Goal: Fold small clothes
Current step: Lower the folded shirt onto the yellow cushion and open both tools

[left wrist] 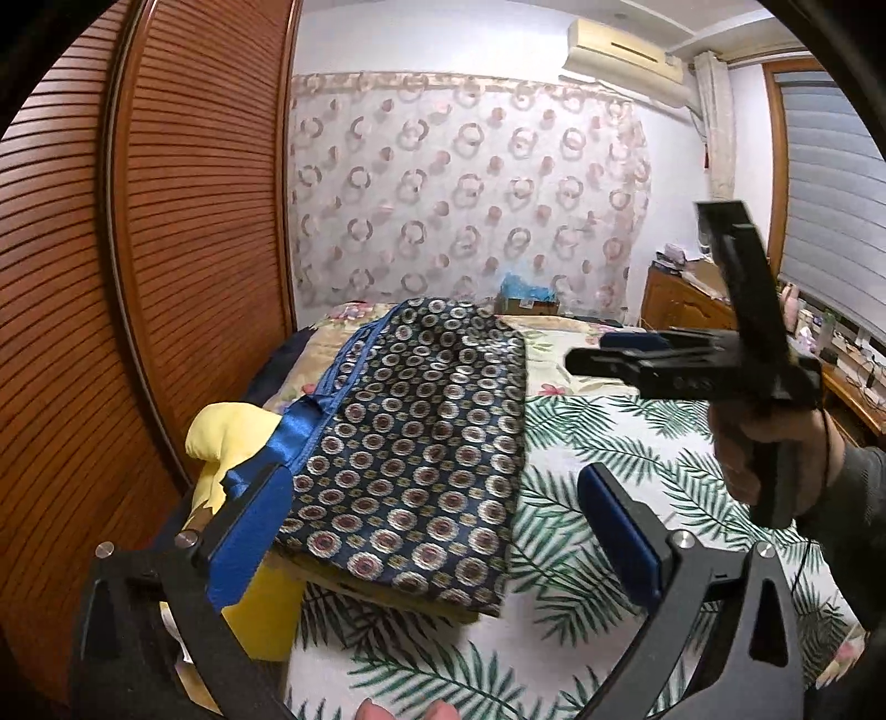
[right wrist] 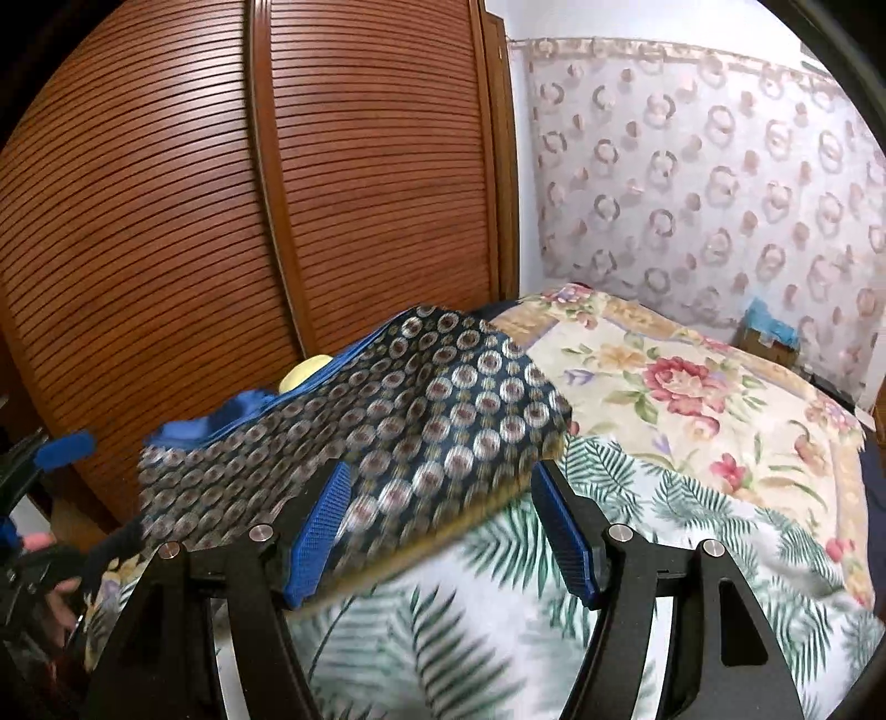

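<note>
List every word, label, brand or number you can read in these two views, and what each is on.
None can be read.
Air conditioner: no legible brand or marking.
Cardboard box at the far end of the bed: print too small and blurred.
Clutter on the wooden dresser: too small to read.

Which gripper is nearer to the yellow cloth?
Left. The left gripper is open right beside the yellow cloth; the right gripper hovers farther away, over the bed.

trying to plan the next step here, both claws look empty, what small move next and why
Probably bring the left claw down to the near edge of the patterned garment. Both claws stand open with nothing gripped, the right claw hovers at that edge too, and the garment lies folded on the bed, so another fold or smoothing seems due.
</note>
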The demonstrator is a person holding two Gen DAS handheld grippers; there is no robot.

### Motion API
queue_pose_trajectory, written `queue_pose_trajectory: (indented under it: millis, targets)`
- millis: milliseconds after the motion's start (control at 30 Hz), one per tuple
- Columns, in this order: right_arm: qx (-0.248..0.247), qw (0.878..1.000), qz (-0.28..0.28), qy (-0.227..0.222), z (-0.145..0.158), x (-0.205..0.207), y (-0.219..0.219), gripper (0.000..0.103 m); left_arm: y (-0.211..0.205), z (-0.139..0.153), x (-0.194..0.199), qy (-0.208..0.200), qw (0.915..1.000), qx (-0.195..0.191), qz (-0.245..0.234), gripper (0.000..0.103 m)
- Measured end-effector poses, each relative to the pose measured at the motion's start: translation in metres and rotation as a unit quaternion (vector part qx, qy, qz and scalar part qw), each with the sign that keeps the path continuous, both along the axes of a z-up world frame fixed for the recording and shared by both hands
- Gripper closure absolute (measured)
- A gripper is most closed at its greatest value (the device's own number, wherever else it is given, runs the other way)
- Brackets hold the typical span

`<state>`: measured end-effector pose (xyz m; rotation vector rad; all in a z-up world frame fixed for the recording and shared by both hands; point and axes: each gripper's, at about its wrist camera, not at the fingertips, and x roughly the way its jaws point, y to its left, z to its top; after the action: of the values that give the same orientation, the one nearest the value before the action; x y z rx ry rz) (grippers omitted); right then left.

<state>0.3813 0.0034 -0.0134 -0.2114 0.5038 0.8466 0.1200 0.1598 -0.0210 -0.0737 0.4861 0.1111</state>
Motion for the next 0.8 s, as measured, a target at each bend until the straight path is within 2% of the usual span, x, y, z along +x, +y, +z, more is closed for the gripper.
queue_pose_trajectory:
  millis: [267, 467, 800]
  targets:
    - [0.017, 0.999, -0.041, -0.009, 0.003, -0.087, -0.065, 0.033, -0.035, -0.003, -0.015, 0.013, 0.9996, 0.004, -0.026, 0.001]
    - [0.018, 0.996, -0.081, -0.012, 0.002, -0.138, -0.106, 0.026, -0.070, -0.005, -0.022, 0.020, 0.9984, 0.015, -0.050, 0.001]
    - [0.030, 0.986, -0.162, -0.023, 0.011, -0.230, -0.169, 0.023, -0.120, -0.002, -0.036, 0.020, 0.9960, 0.001, -0.087, 0.001]
